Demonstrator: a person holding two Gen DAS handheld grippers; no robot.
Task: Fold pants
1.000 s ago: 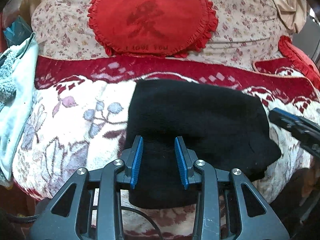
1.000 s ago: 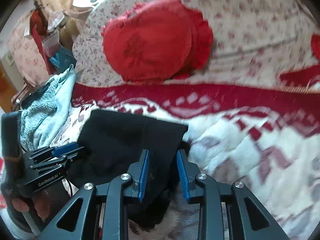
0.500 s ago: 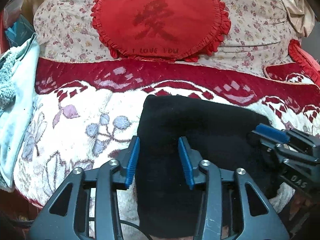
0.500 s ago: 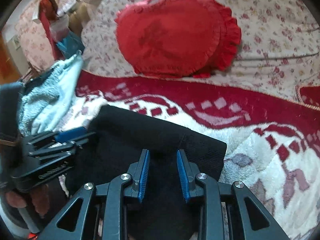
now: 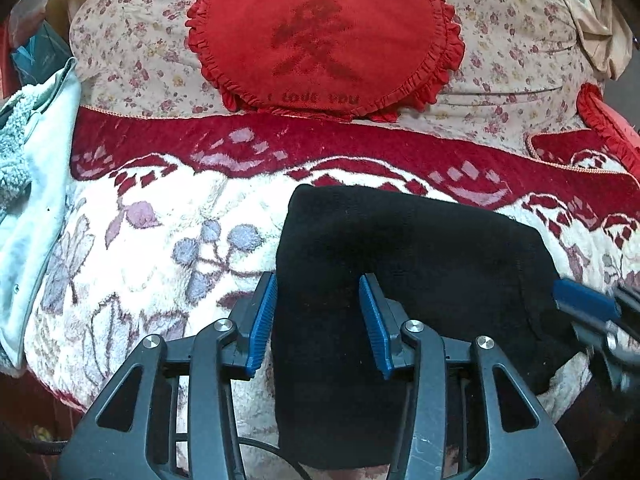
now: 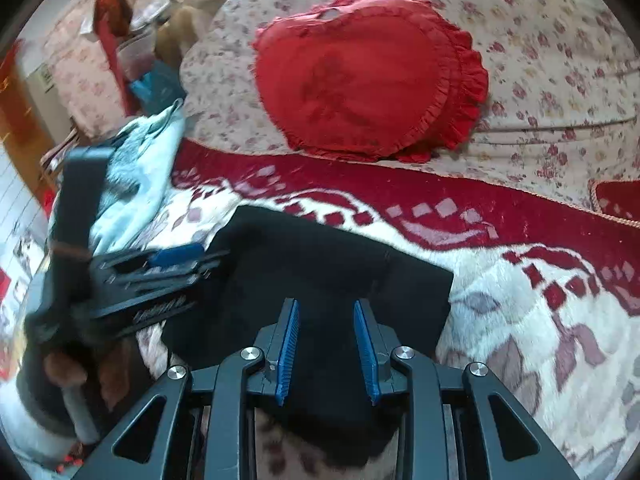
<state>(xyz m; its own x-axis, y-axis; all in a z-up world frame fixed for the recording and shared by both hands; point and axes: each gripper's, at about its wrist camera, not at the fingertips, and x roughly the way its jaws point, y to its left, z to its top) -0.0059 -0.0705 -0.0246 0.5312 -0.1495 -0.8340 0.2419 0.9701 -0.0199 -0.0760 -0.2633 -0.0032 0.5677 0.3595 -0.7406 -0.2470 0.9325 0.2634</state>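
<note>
The black pants (image 5: 420, 248) lie folded into a thick rectangle on the white and red floral blanket (image 5: 160, 232). My left gripper (image 5: 317, 280) is open over their left end, and the fabric fills the gap between its blue pads without being pinched. My right gripper (image 6: 325, 304) stands partly open over the right part of the pants (image 6: 320, 256), the cloth lying under and between its fingers. Each gripper shows in the other's view: the right gripper (image 5: 584, 304) at the pants' right edge, the left gripper (image 6: 160, 276) blurred at their left edge, held by a hand (image 6: 68, 372).
A red heart-shaped cushion (image 5: 320, 36) leans on the flowered pillow behind the blanket. A light blue fleece garment (image 5: 32, 184) lies at the blanket's left side. Another red cushion (image 5: 608, 120) is at the right. The blanket's near edge drops off just below the pants.
My left gripper's jaws have widened around the pants' left end. My right gripper slid in from the pants' right edge to over their right part.
</note>
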